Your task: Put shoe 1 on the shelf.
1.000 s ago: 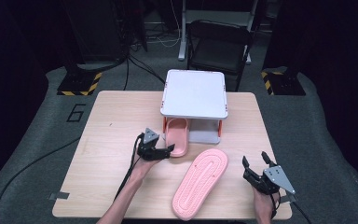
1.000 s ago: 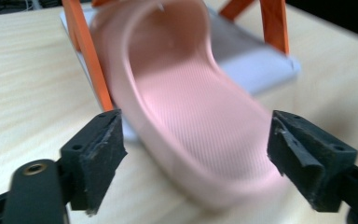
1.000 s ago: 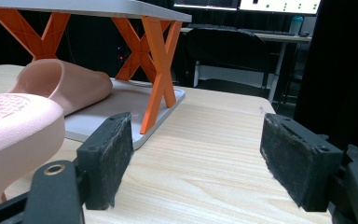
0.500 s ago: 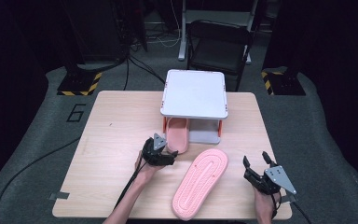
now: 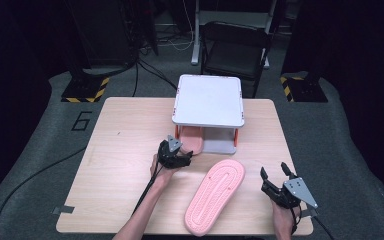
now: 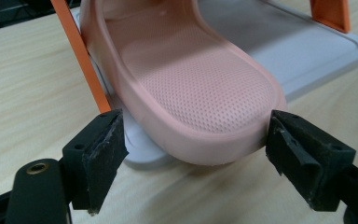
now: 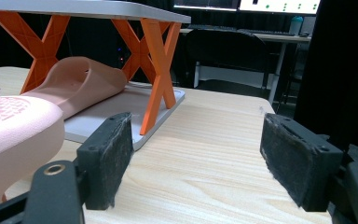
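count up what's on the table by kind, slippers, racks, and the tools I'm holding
Slippers: 2, one on the rack's lower shelf, one sole-up on the table
Rack: 1
Tools: 2, left and right
Total: 5

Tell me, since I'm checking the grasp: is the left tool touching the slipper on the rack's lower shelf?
Apart. The left gripper view shows the left tool open, its jaws on either side of the slipper heel, with wood visible in both gaps.

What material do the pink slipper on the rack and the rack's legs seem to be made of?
Slipper: probably soft moulded foam or rubber, matte, with a fine dimpled footbed and rounded edges. Rack legs: likely rigid plastic, bright orange, smooth, cross-braced struts.
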Action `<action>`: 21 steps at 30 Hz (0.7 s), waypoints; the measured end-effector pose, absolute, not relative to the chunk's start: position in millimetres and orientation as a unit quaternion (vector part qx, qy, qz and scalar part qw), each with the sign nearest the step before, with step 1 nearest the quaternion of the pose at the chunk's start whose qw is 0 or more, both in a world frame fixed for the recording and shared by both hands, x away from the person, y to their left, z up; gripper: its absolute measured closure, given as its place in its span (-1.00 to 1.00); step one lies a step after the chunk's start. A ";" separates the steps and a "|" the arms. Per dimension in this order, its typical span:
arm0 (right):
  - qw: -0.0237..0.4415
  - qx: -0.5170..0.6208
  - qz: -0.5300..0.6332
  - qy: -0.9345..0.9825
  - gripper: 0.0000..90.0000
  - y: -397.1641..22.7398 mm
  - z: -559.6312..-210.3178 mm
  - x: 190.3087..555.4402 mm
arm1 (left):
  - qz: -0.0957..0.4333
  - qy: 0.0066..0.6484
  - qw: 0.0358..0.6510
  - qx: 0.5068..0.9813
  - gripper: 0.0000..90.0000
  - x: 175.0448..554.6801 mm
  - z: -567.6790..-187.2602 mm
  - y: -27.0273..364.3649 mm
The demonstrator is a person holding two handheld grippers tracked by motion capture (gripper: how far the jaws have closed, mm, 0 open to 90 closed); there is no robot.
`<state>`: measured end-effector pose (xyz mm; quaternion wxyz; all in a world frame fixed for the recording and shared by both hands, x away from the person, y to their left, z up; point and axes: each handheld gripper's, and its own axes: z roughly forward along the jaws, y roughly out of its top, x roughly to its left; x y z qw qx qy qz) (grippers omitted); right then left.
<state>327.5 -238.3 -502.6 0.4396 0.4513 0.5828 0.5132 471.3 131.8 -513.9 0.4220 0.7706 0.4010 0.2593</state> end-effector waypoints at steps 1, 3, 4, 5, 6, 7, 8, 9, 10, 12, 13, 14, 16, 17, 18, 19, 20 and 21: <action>0.439 0.452 0.513 0.583 -0.45 -238.2 -502.6 327.4 | 0.262 0.401 0.424 0.769 -0.54 472.8 -514.3 130.4; 0.439 0.452 0.513 0.583 -0.45 -238.4 -502.6 327.4 | 0.262 0.406 0.425 0.765 -0.53 475.2 -515.3 128.4; 0.439 0.452 0.514 0.582 -0.45 -238.8 -502.4 327.2 | 0.265 0.414 0.429 0.758 -0.53 477.0 -516.8 127.1; 0.439 0.452 0.514 0.582 -0.45 -238.8 -502.4 327.2 | 0.264 0.420 0.433 0.753 -0.53 477.7 -517.5 126.3; 0.439 0.451 0.514 0.583 -0.45 -239.1 -502.4 327.0 | 0.260 0.422 0.427 0.757 -0.53 479.3 -517.0 127.0; 0.439 0.452 0.514 0.583 -0.45 -239.3 -502.5 327.1 | 0.264 0.425 0.427 0.754 -0.53 480.7 -517.5 126.2; 0.439 0.450 0.514 0.583 -0.45 -239.5 -502.5 327.4 | 0.265 0.425 0.426 0.753 -0.53 482.1 -517.5 125.3; 0.439 0.451 0.513 0.584 -0.45 -239.5 -502.6 327.5 | 0.267 0.426 0.426 0.752 -0.53 483.2 -517.6 124.4; 0.438 0.451 0.513 0.584 -0.45 -239.6 -502.5 327.4 | 0.262 0.425 0.425 0.755 -0.55 485.0 -516.1 124.0; 0.438 0.452 0.514 0.583 -0.45 -239.0 -502.7 327.8 | 0.261 0.424 0.427 0.755 -0.58 486.3 -515.2 123.5; 0.438 0.452 0.513 0.583 -0.45 -239.0 -502.7 327.8 | 0.263 0.428 0.432 0.749 -0.58 486.6 -515.1 122.6; 0.439 0.451 0.514 0.583 -0.45 -239.0 -502.6 327.8 | 0.261 0.430 0.434 0.747 -0.57 486.3 -514.2 122.7; 0.439 0.451 0.513 0.583 -0.45 -239.1 -502.6 327.7 | 0.262 0.430 0.437 0.745 -0.55 484.7 -512.1 122.9; 0.436 0.451 0.515 0.583 -0.45 -239.0 -502.8 327.9 | 0.264 0.430 0.437 0.745 -0.55 484.3 -511.8 122.9; 0.436 0.452 0.515 0.583 -0.45 -239.0 -502.8 328.0 | 0.263 0.431 0.438 0.744 -0.55 483.3 -510.2 123.6; 0.437 0.451 0.514 0.584 -0.45 -239.3 -503.0 328.1 | 0.262 0.431 0.442 0.742 -0.55 481.6 -508.3 124.8; 0.438 0.451 0.513 0.585 -0.45 -239.6 -503.2 328.0 | 0.257 0.430 0.446 0.742 -0.55 479.3 -505.5 126.7; 0.437 0.451 0.514 0.584 -0.45 -239.4 -503.2 327.9 | 0.261 0.424 0.450 0.741 -0.55 477.3 -502.7 129.3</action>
